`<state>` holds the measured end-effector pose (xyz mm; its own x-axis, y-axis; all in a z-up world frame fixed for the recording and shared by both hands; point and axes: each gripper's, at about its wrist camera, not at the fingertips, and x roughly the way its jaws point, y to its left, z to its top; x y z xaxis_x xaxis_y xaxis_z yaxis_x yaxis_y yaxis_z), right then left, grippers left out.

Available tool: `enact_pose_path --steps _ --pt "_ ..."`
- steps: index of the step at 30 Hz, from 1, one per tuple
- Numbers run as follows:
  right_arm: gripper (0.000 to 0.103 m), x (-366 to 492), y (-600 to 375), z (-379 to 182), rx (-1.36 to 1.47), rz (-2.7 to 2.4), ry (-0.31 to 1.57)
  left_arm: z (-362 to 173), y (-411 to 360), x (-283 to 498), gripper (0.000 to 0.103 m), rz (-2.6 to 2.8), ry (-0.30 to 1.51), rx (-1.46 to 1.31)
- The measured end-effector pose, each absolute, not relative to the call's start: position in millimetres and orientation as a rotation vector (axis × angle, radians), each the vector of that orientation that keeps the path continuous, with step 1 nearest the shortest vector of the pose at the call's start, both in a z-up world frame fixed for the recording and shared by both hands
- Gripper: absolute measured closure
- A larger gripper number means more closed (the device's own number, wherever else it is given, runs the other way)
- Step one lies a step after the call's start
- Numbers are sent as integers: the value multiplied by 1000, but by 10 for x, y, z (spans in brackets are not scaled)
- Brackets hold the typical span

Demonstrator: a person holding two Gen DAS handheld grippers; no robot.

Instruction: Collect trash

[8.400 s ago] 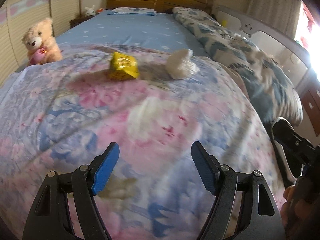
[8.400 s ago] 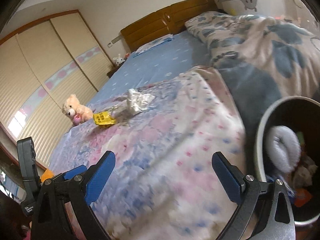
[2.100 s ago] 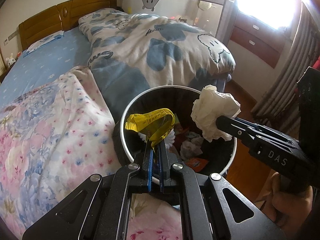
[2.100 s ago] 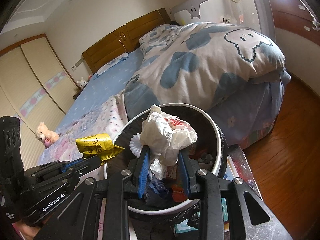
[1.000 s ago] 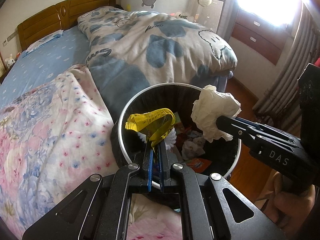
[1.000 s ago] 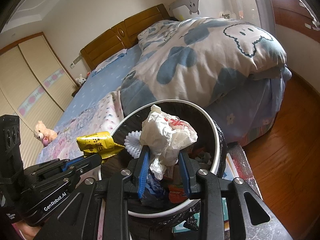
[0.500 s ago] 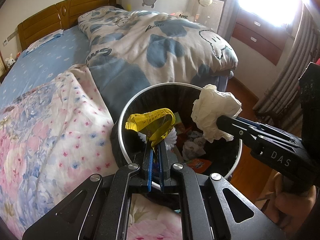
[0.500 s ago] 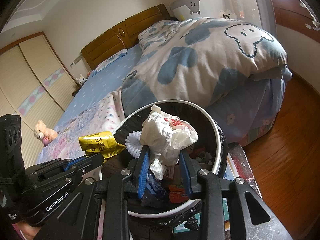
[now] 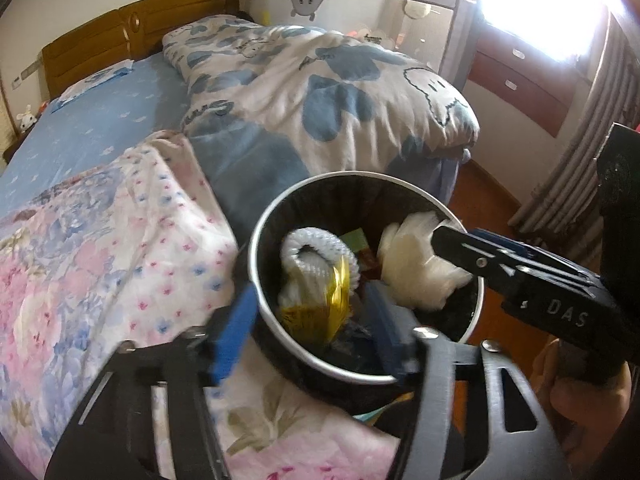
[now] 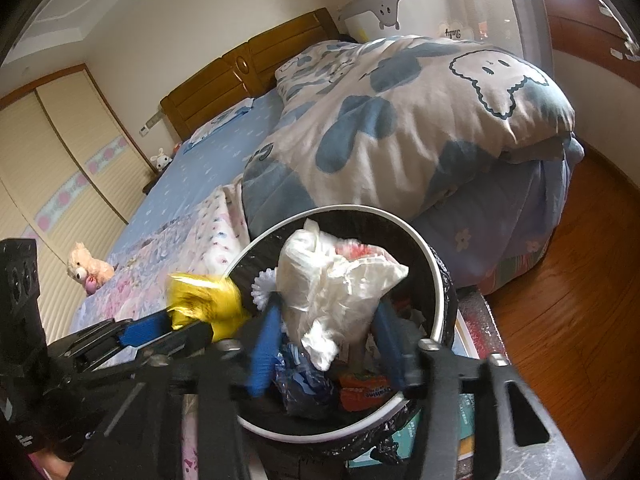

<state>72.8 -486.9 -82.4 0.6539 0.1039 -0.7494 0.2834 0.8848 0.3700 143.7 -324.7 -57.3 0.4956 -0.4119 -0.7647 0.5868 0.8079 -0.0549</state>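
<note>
Left wrist view: crinkled yellow foil wrapper (image 9: pixel 320 304) and crumpled white plastic bag (image 9: pixel 416 276) are being released into the round bin (image 9: pixel 256 256) as both the left hand-held gripper (image 9: pixel 312 328) and the right hand-held gripper (image 10: pixel 328 340) are opening.

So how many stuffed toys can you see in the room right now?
2. A tan teddy bear lies on the floral blanket at the bed's far side. A small white bunny sits on the nightstand by the headboard. Others may be hidden.

Home bedroom: wooden headboard (image 10: pixel 248 60), bed (image 9: pixel 120 128) with cloud-print duvet (image 10: pixel 400 120), teddy bear (image 10: pixel 89 267), sliding wardrobe doors (image 10: pixel 60 152), baby cot (image 9: pixel 360 8), curtains (image 9: pixel 580 184).
</note>
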Motion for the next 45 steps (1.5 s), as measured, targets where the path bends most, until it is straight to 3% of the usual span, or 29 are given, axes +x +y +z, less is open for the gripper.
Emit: enact_pose_path --steps 5,11,31,34,36,45 --pt "27 678 -4843 -765 508 -104 838 -514 -2970 1368 24 -546 830 191" --pt "13 547 -4649 -656 523 -81 800 -433 -2589 1168 23 -496 788 143" --pt "10 66 -3717 -282 426 -9 653 -131 -1472 486 22 -348 625 43" --pt "8 3 -3573 -104 368 0 594 -3 -1335 356 14 -310 551 41" --pt "0 -48 -3474 34 314 -9 543 50 -1268 303 0 -274 509 36" --pt "0 -88 -3214 111 185 -27 445 38 -1114 129 0 -152 387 100"
